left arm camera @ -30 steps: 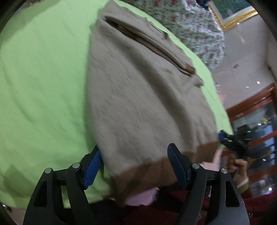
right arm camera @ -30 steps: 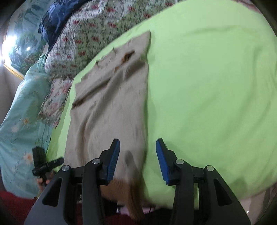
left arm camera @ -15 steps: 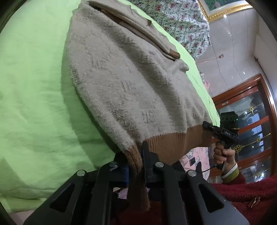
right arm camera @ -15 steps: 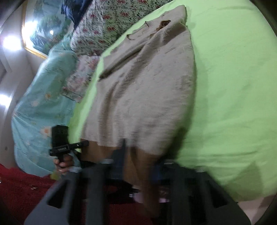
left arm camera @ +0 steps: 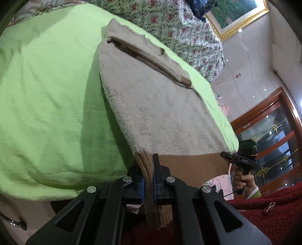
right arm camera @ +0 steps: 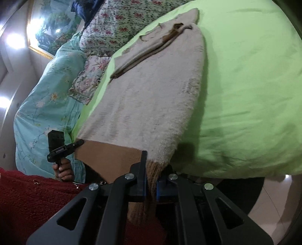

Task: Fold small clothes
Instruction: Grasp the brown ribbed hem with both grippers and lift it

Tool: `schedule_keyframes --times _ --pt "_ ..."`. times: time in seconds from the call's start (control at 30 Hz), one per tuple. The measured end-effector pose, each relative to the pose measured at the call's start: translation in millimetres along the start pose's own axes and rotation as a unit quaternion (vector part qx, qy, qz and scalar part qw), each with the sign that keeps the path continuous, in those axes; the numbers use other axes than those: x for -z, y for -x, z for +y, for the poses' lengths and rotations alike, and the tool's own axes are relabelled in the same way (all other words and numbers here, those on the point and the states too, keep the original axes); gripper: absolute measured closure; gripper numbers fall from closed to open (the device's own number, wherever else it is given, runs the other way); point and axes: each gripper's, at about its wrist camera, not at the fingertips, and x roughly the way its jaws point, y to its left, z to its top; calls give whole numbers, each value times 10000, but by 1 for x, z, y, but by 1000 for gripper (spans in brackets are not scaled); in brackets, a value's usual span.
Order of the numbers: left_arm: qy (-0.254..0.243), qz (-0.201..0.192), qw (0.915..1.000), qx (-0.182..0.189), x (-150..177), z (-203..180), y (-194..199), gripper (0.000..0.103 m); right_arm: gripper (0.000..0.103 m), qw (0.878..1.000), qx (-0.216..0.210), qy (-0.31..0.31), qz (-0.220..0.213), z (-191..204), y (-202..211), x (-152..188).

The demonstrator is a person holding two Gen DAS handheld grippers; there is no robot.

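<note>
A beige knitted sweater (left arm camera: 154,98) with a brown ribbed hem lies on the green bed sheet (left arm camera: 47,94), sleeves folded across its far end. My left gripper (left arm camera: 148,181) is shut on the hem's left corner. My right gripper (right arm camera: 151,181) is shut on the hem's right corner of the sweater (right arm camera: 151,90). The hem is pulled taut between the two, lifted off the bed's near edge. Each gripper shows in the other's view: the right one (left arm camera: 226,156) and the left one (right arm camera: 79,142).
Floral bedding (left arm camera: 179,28) and a turquoise quilt (right arm camera: 47,94) lie at the far side of the bed. A framed picture (left arm camera: 236,17) hangs on the wall. A wooden glass cabinet (left arm camera: 273,135) stands to the right. The person's red clothing (right arm camera: 28,197) is close below.
Both grippers were open around the hem a second ago. They closed on its corners and have since pulled the hem up and taut.
</note>
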Motion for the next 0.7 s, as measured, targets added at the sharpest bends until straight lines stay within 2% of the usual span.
schedule_keyframes --times 0.13,0.27,0.5,0.6,0.7 --pt "-23 -243 9996 124 -15 -9 8 98 96 9996 -175 -80 -228 5 8 -10" --pt "-257 -552 9981 130 -50 -24 16 98 96 9976 -330 -70 -599 13 20 -37" --pt "-465 -1370 9895 61 -147 -43 14 98 95 9895 -481 -31 -1364 26 23 -126" --pt "-515 -1596 9858 -39 -192 -49 5 98 95 9869 -429 21 -1557 27 17 -168" --pt "-570 -1633 9847 -221 -236 -50 -14 98 95 9854 -345 -129 -1660 17 4 -215"
